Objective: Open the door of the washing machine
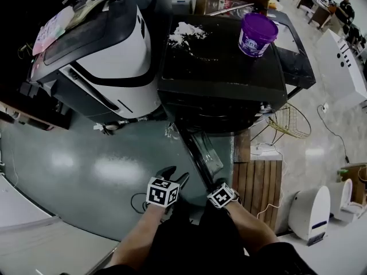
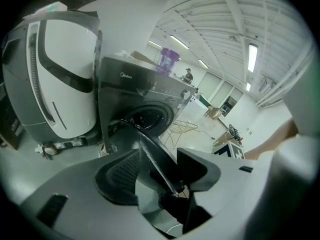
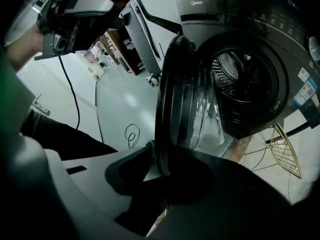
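- The washing machine door [image 3: 187, 104] is round. It has a thick dark rim and a see-through bowl of glass in the middle.
- The door is wide open. It sticks out from the front of the washing machine [image 1: 223, 67] toward the person, standing on its edge. Its glass bump faces back toward the drum [image 3: 225, 74].
- The drum is shiny metal with lots of little holes.
- The right gripper [image 3: 160, 159] has its dark jaws pinched on the rim of the door, at the end far from the machine.
- The left gripper [image 1: 175, 175] is just beside the door and not touching it. Its jaws are apart with nothing in them, and the pads look bumpy.
- The washing machine is a dark box with a flat top. A purple tub [image 1: 257, 33] and some spilled white powder [image 1: 186, 33] sit on it.
- A white and dark grey machine [image 1: 109, 56] with round corners stands next to it.
- The floor [image 1: 86, 165] is smooth, grey-green and shiny. Wooden slats [image 1: 256, 182] lie by the machine, and a yellow wire rack [image 1: 289, 121] is close by.
- The room is big and bright, with long lights on a white ceiling.
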`<state>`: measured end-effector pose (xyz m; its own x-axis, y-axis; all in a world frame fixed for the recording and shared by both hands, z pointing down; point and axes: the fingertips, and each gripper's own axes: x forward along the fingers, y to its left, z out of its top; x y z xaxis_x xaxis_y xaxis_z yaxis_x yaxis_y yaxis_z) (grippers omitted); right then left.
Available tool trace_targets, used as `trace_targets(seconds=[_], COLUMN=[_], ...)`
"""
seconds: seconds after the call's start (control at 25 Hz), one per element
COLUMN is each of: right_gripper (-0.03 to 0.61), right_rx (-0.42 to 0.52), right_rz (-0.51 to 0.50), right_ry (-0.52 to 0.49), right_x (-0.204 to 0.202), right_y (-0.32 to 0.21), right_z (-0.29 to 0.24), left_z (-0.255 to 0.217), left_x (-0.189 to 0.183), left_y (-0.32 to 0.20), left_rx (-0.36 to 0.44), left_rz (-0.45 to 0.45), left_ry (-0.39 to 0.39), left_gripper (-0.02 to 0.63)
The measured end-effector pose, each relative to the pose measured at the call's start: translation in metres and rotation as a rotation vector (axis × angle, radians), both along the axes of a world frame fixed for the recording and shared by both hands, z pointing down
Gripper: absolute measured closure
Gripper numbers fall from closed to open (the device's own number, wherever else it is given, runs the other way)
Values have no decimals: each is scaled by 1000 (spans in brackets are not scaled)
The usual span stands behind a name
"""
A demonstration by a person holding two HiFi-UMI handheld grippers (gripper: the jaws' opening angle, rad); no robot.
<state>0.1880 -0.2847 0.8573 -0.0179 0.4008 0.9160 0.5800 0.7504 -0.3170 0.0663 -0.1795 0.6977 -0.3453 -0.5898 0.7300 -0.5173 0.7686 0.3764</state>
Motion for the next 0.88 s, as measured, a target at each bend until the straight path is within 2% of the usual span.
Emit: trace_targets(seconds=[0.16,0.36,0.52,0.68,0.88], right_gripper=[462,471,517,529,552], right_rx=[-24,-51,-107,-162,-198], right_rz=[-20,46,92,111,71], right_ry=[-2,-39,-74,-116,-188], right_x=[11,3,-5,-15,-38], right_y=[33,53,57,59,49], right_z=[-12,-43,-71,-91,-124], left_z=[-21,-58,-84,-105,-114], left_x=[11,11,11,12,8], left_y=[30,61,80,95,100], left_rx=[28,76,131,160,176], left_rz=[14,-6,-62,-122,-217], left_ry=[-41,-125,-159,-189,-205], left_gripper=[365,373,377,385,391])
